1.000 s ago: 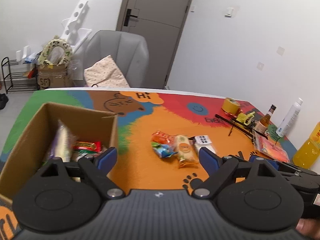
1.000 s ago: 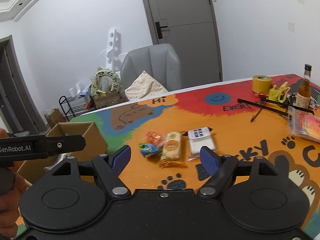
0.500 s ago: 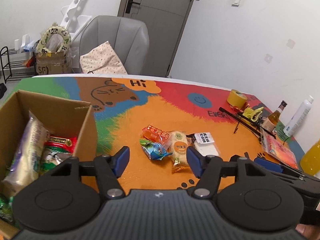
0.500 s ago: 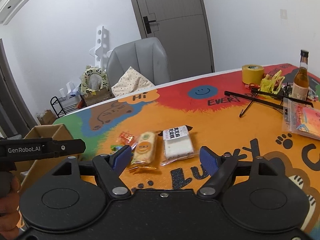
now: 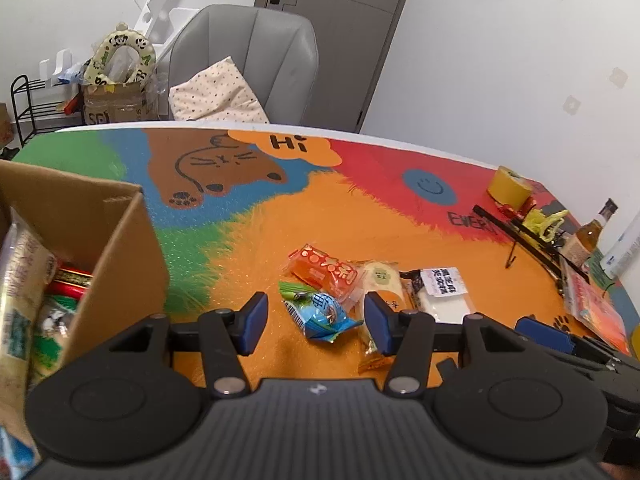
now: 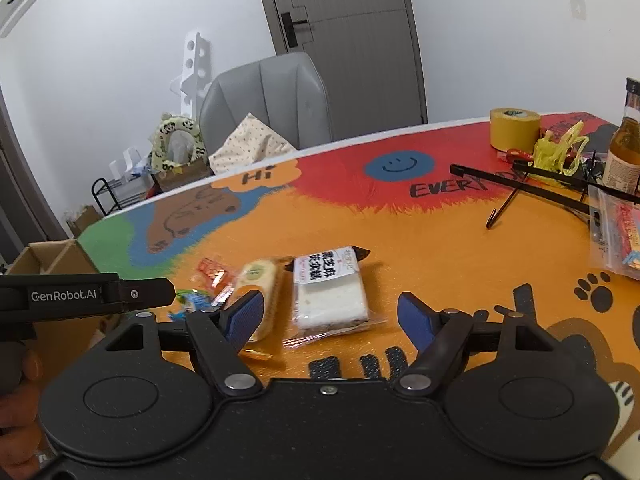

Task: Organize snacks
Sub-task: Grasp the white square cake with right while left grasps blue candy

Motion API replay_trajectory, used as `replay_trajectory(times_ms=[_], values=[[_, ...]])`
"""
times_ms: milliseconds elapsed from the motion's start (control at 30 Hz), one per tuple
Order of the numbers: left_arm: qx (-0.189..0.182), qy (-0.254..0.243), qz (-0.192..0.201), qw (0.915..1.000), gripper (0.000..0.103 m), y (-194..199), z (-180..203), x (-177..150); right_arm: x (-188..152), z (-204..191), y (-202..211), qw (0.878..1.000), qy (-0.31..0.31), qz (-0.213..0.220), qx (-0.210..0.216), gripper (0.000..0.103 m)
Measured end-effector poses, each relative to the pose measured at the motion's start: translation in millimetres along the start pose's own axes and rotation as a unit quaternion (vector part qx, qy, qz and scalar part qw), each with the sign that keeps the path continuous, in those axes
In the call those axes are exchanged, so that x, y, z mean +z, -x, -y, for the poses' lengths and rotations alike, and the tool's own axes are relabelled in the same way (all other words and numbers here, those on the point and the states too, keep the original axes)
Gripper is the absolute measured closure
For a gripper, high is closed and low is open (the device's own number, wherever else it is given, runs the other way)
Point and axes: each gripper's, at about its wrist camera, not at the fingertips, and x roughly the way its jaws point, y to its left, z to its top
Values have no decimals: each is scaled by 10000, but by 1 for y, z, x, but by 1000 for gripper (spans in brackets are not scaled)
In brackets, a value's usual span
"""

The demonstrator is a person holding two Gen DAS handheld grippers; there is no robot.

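Observation:
Several snack packets lie in a row on the colourful table. A blue-green candy packet [image 5: 320, 314] sits between the open fingers of my left gripper [image 5: 316, 322]. Behind it lie an orange packet [image 5: 326, 274], a beige cake bar [image 5: 382, 280] and a white rice-cake packet [image 5: 444, 292]. A cardboard box [image 5: 120, 248] at the left holds several snacks. My right gripper [image 6: 330, 320] is open and empty, its fingers either side of the white packet [image 6: 330, 292]. The beige bar [image 6: 258, 288] lies by its left finger.
A yellow tape roll [image 6: 515, 129], a brown bottle [image 6: 624, 148], a black wire rack [image 6: 532, 188] and a clear bag [image 6: 624, 232] stand at the table's right. A grey chair [image 5: 248, 60] with a cushion stands behind the table. The table mat [image 5: 260, 220] shows beyond the box.
My left gripper moved right from the box to the blue-green packet and narrowed its opening. My right gripper moved right and closer, from the snack row onto the white packet.

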Motion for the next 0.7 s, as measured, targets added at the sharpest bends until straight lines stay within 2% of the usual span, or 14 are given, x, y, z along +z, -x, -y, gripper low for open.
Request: replay_trajectory(times_ms=[233, 400, 600, 700], values=[[247, 73, -71, 9996, 54, -29, 3, -3, 2, 3, -21, 9999, 65, -116, -34, 29], [304, 173, -80, 9994, 57, -41, -1, -5, 2, 4, -34, 9997, 127, -202, -55, 33], [243, 160, -92, 9995, 59, -48, -1, -8, -1, 1, -44, 9994, 185, -293, -94, 34], [144, 287, -54, 9995, 66, -49, -5, -9, -4, -4, -47, 9989, 323, -303, -175, 41]])
